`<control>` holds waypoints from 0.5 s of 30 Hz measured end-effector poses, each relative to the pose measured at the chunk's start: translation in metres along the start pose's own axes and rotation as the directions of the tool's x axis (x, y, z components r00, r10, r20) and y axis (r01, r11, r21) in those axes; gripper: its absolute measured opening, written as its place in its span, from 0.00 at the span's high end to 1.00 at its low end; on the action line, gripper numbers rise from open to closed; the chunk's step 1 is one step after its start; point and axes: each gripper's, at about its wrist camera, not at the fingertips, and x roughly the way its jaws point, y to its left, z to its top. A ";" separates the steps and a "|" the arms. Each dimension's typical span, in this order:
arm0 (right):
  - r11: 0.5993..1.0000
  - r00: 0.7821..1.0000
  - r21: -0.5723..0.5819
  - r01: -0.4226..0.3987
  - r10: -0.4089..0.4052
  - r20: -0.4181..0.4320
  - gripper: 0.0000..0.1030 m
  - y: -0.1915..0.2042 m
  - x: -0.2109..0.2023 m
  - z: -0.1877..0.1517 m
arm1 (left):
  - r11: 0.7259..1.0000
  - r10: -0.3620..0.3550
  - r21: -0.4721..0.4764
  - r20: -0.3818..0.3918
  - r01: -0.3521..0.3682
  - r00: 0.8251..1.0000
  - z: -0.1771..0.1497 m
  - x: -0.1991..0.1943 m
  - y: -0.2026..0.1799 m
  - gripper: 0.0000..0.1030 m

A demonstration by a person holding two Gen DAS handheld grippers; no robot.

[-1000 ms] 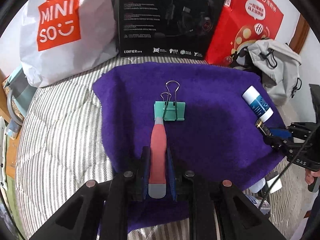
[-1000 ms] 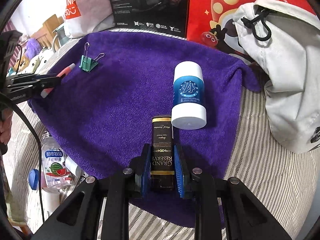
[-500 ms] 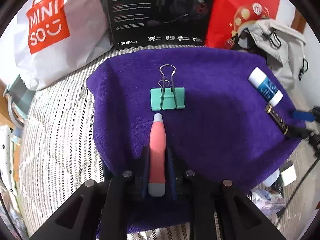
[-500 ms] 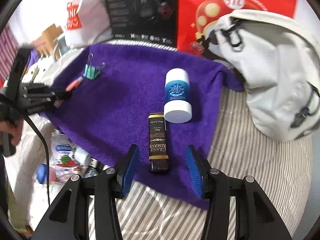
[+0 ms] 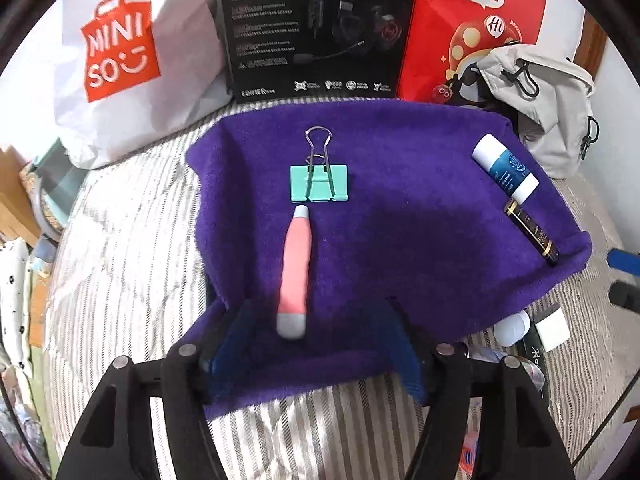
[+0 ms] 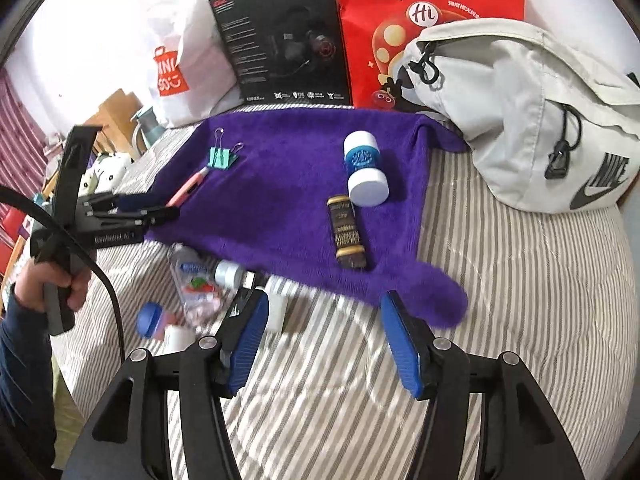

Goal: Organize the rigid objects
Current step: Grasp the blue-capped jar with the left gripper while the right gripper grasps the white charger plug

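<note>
Pink utility knife [image 5: 295, 270] is now released below the green binder clip [image 5: 319, 183]; left gripper [image 5: 312, 350] and right gripper [image 6: 324, 344] fingers are spread, both placements judged done.

Place: a home bedroom, lived in and cluttered.
Bed: a quilted striped bedspread [image 6: 500, 280] is the working surface, with a purple towel [image 5: 400, 208] spread over it.
Back edge: a white Miniso shopping bag [image 5: 120, 60], a black headset box [image 5: 312, 28] and a red gift bag [image 5: 472, 40] stand in a row.
Personal gear: a grey Nike backpack [image 6: 540, 120] slumps on the bed.
Window side: striped curtains [image 6: 16, 144] hang at the left.
</note>
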 end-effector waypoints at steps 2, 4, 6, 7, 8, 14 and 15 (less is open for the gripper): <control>1.000 1.000 0.006 -0.003 0.003 0.003 0.43 0.002 -0.006 -0.009 | 1.000 0.008 -0.010 0.016 -0.008 1.000 -0.004 -0.009 0.000 0.33; 1.000 1.000 0.010 -0.010 0.010 0.001 0.43 0.003 -0.009 -0.018 | 1.000 0.012 -0.016 0.029 -0.011 1.000 -0.008 -0.018 0.000 0.26; 1.000 1.000 0.017 -0.009 0.009 -0.002 0.43 0.004 -0.011 -0.026 | 1.000 -0.004 -0.013 0.035 0.005 0.999 -0.015 -0.028 -0.002 0.22; 1.000 1.000 0.022 -0.010 0.010 -0.003 0.42 0.004 -0.012 -0.030 | 1.000 -0.012 -0.007 0.041 0.012 0.999 -0.019 -0.033 -0.005 0.22; 0.999 1.000 0.030 -0.016 0.016 -0.004 0.42 0.005 -0.012 -0.034 | 1.000 -0.022 -0.003 0.042 0.022 0.999 -0.024 -0.037 -0.008 0.22; 0.997 0.999 0.071 -0.038 0.040 -0.027 0.42 0.007 -0.008 -0.058 | 0.984 -0.169 -0.048 0.040 0.171 0.985 -0.054 -0.057 -0.026 0.22; 0.997 0.999 0.073 -0.039 0.041 -0.029 0.42 0.008 -0.008 -0.061 | 0.983 -0.178 -0.048 0.037 0.179 0.983 -0.059 -0.060 -0.030 0.22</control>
